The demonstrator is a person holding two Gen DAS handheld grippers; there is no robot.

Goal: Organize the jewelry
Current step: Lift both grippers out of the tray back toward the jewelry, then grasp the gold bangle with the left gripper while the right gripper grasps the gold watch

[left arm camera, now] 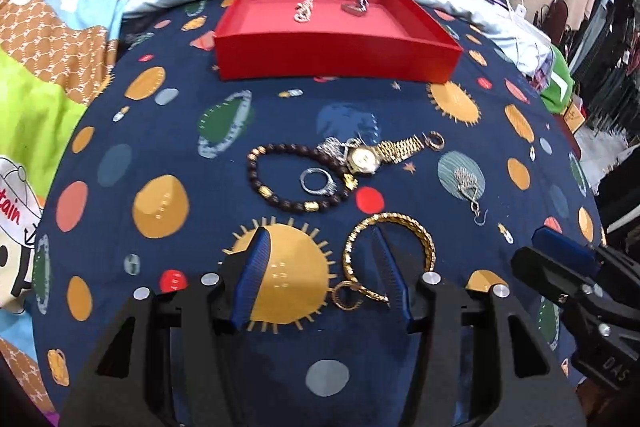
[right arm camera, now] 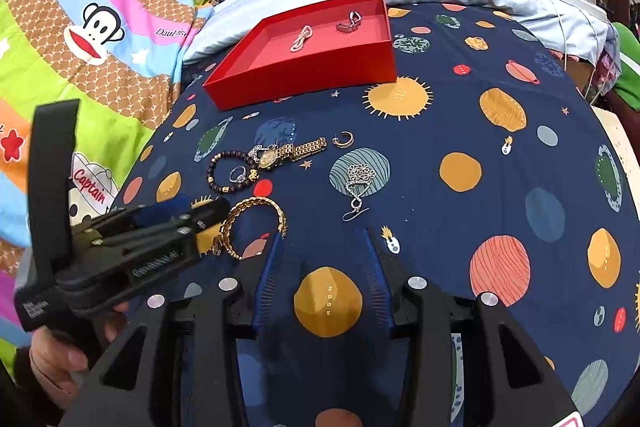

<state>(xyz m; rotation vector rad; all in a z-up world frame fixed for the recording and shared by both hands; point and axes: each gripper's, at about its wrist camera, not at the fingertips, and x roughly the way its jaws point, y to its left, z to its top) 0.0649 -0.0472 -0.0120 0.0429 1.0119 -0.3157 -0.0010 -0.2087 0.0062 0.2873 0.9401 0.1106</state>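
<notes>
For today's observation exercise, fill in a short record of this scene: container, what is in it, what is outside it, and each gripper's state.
container: red tray on the planet-print cloth
inside: pearl piece, dark clip
outside: gold bangle, bead bracelet, gold watch, silver ring, silver earring
left gripper: open, empty
right gripper: open, empty

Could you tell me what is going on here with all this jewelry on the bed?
A person holds a tool in each hand over a planet-print cover. A red tray at the back holds two small pieces. Still loose on the cover are a gold bracelet, a bead bracelet, a gold watch and a silver earring. The left tool is open right at the gold bracelet; the right tool is open and empty.
</notes>
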